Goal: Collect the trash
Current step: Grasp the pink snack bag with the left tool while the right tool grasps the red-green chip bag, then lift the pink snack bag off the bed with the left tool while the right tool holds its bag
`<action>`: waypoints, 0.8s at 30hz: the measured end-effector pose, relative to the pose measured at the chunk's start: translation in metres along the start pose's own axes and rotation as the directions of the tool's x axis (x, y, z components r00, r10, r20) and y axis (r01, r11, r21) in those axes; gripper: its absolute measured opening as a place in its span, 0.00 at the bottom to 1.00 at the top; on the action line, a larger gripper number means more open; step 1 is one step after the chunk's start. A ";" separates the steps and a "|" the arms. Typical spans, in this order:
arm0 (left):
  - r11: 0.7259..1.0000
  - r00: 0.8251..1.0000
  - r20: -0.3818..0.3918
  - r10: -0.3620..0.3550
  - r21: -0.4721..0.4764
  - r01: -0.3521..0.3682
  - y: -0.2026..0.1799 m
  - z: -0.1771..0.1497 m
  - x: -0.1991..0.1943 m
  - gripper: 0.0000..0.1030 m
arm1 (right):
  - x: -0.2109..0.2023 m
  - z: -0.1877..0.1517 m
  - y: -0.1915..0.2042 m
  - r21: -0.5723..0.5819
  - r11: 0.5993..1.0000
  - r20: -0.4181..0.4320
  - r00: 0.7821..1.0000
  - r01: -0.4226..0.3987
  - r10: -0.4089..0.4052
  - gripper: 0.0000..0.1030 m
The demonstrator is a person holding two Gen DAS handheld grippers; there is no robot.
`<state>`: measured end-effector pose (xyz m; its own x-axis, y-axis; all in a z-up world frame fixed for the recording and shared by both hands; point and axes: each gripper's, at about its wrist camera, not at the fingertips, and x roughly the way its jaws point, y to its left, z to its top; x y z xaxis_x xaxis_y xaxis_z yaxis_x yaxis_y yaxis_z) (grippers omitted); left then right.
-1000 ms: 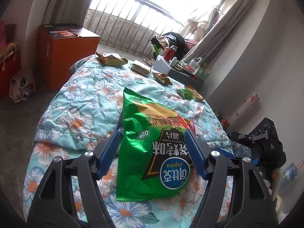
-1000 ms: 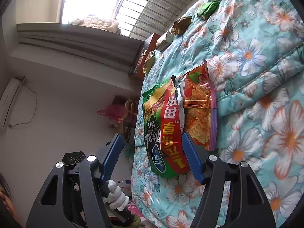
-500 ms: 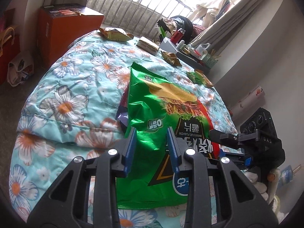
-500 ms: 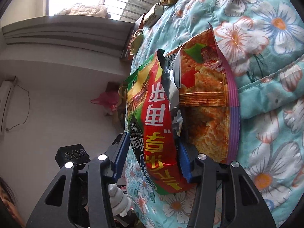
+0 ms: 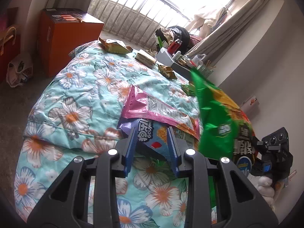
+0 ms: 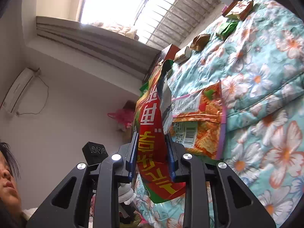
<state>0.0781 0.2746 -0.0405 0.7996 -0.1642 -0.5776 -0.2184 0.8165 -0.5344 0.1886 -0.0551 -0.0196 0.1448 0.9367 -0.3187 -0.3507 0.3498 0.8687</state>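
Your right gripper [image 6: 152, 152] is closing on the green chip bag [image 6: 153, 152], which stands lifted off the quilt [image 6: 266, 76]; finish the squeeze before you carry it away. Your left gripper [image 5: 152, 148] is half closed, a blue packet [image 5: 152, 134] between its pads; whether they pinch it I cannot tell. Beyond lies the pink packet [image 5: 152, 108], then small wrappers [image 5: 115, 46] farther up.
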 end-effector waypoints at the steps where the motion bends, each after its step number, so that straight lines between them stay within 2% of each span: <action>1: 1.000 1.000 -0.006 0.018 0.003 -0.018 0.001 0.001 0.002 0.31 | -0.014 -0.001 -0.005 0.014 1.000 0.023 1.000 0.004 -0.004 0.26; 4: 0.997 0.997 -0.038 0.073 0.005 -0.073 0.004 0.008 0.017 0.42 | -0.053 -0.004 -0.024 0.076 0.997 0.086 0.996 0.025 -0.031 0.26; 9: 0.987 0.983 -0.090 0.158 -0.011 -0.160 0.017 0.027 0.045 0.49 | -0.096 -0.023 -0.062 0.209 0.975 0.140 0.985 0.074 -0.105 0.26; 14: 0.991 0.981 -0.162 0.106 -0.067 -0.118 0.031 0.051 0.077 0.49 | -0.118 -0.042 -0.085 0.272 0.952 0.149 0.971 0.143 -0.189 0.26; 18: 0.991 0.971 -0.225 0.078 -0.087 -0.100 0.036 0.062 0.105 0.48 | -0.131 -0.052 -0.098 0.315 0.938 0.158 0.966 0.147 -0.204 0.26; 20: 0.989 0.969 -0.233 0.089 -0.094 -0.114 0.039 0.065 0.111 0.42 | -0.136 -0.055 -0.098 0.322 0.936 0.166 0.965 0.140 -0.201 0.26; 21: 0.988 0.968 -0.230 0.099 -0.092 -0.123 0.038 0.066 0.111 0.35 | -0.137 -0.054 -0.097 0.323 0.936 0.170 0.965 0.139 -0.202 0.26; 24: 0.990 0.971 -0.228 0.065 -0.105 -0.091 0.036 0.064 0.109 0.20 | -0.139 -0.056 -0.097 0.321 0.937 0.175 0.964 0.134 -0.198 0.26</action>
<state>0.1930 0.3213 -0.0834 0.6351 -0.2322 -0.7367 -0.3483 0.7652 -0.5415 0.1508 -0.2189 -0.0806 0.3711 0.8316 -0.4131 -0.0121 0.4492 0.8934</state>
